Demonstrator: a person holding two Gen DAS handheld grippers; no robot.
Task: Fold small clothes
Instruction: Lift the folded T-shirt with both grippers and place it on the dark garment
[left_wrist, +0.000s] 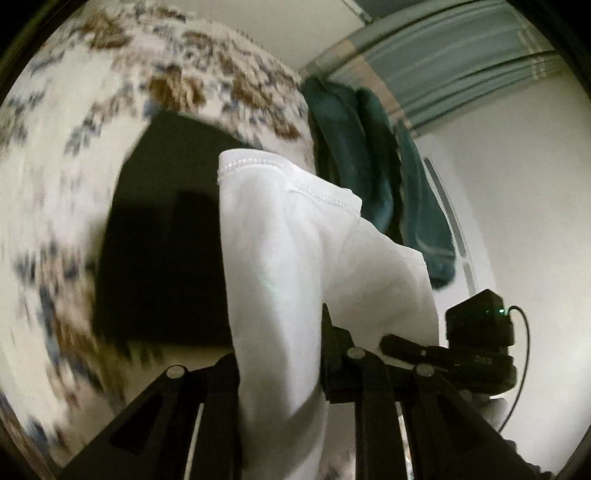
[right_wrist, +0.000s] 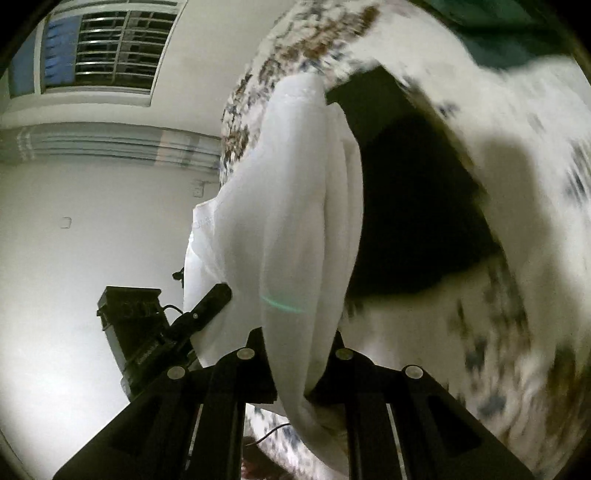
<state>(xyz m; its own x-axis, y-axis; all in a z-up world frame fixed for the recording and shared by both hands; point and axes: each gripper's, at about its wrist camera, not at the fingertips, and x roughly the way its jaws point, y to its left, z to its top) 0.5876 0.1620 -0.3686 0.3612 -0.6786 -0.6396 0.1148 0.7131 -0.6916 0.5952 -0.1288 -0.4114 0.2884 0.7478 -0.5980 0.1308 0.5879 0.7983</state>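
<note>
A white garment (left_wrist: 288, 258) with a stitched hem hangs between the jaws of my left gripper (left_wrist: 280, 369), which is shut on it. The same white garment (right_wrist: 295, 229) runs through my right gripper (right_wrist: 299, 365), also shut on it, bunched in folds. Both grippers hold it lifted above a floral bedspread (left_wrist: 74, 147). In the left wrist view the other gripper (left_wrist: 476, 343) shows at the right, close by. In the right wrist view the other gripper (right_wrist: 147, 332) shows at the left.
A black cloth or mat (left_wrist: 162, 236) lies on the floral bedspread, also in the right wrist view (right_wrist: 413, 206). A dark teal cloth (left_wrist: 369, 155) hangs behind. White walls, a curtain rail (right_wrist: 110, 147) and a barred window (right_wrist: 110, 48) stand beyond.
</note>
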